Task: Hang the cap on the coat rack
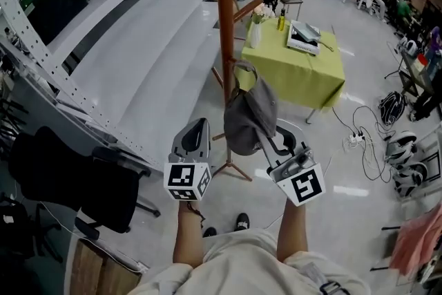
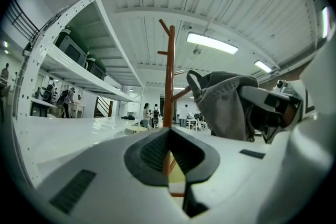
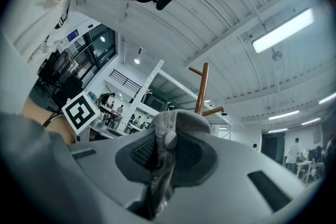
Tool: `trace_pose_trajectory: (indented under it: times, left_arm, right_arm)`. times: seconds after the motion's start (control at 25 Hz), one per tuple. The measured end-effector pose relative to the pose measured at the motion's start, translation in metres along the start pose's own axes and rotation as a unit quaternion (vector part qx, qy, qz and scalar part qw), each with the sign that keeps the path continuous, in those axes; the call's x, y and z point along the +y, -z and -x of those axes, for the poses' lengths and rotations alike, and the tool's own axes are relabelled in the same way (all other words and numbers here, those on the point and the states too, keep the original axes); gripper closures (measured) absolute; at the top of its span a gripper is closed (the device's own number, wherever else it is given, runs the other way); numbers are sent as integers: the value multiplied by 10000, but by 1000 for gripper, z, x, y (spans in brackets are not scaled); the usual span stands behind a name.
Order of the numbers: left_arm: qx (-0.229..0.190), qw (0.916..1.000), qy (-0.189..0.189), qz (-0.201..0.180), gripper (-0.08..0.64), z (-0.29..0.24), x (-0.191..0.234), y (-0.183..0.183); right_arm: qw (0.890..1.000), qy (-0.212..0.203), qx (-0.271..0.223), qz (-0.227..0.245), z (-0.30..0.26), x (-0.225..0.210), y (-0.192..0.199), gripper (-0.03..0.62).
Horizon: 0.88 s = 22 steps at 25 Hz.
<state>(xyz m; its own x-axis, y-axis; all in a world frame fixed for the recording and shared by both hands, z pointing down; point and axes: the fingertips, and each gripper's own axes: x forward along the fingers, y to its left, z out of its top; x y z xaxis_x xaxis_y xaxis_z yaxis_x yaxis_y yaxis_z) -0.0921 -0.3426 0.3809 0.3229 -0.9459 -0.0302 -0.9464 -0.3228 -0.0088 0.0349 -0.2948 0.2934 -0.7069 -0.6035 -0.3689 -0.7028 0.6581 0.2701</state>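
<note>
A grey cap (image 1: 250,115) hangs from my right gripper (image 1: 262,139), which is shut on its fabric; in the right gripper view the cloth (image 3: 176,122) bunches between the pads of that gripper (image 3: 167,138). The brown wooden coat rack (image 1: 225,17) stands just behind the cap, its pole and pegs rising above. Its pegs show in the right gripper view (image 3: 201,86). My left gripper (image 1: 196,128) is held left of the cap, apart from it, jaws shut with nothing between them (image 2: 169,131). Its view shows the rack (image 2: 168,76) ahead and the cap (image 2: 226,105) to the right.
White shelving (image 1: 138,45) with dark cases runs along the left. A table with a yellow-green cloth (image 1: 304,76) stands behind the rack. A black chair (image 1: 76,183) is at the lower left. Cables (image 1: 366,135) and gear lie on the floor at right. People stand far back.
</note>
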Motion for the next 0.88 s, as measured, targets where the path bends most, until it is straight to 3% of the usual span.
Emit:
trace_pose_trajectory:
  times: [0.88]
  left_arm:
    - [140, 9978, -649, -86, 552, -3, 26, 7]
  right_arm:
    - [9978, -391, -117, -516, -27, -23, 37, 554]
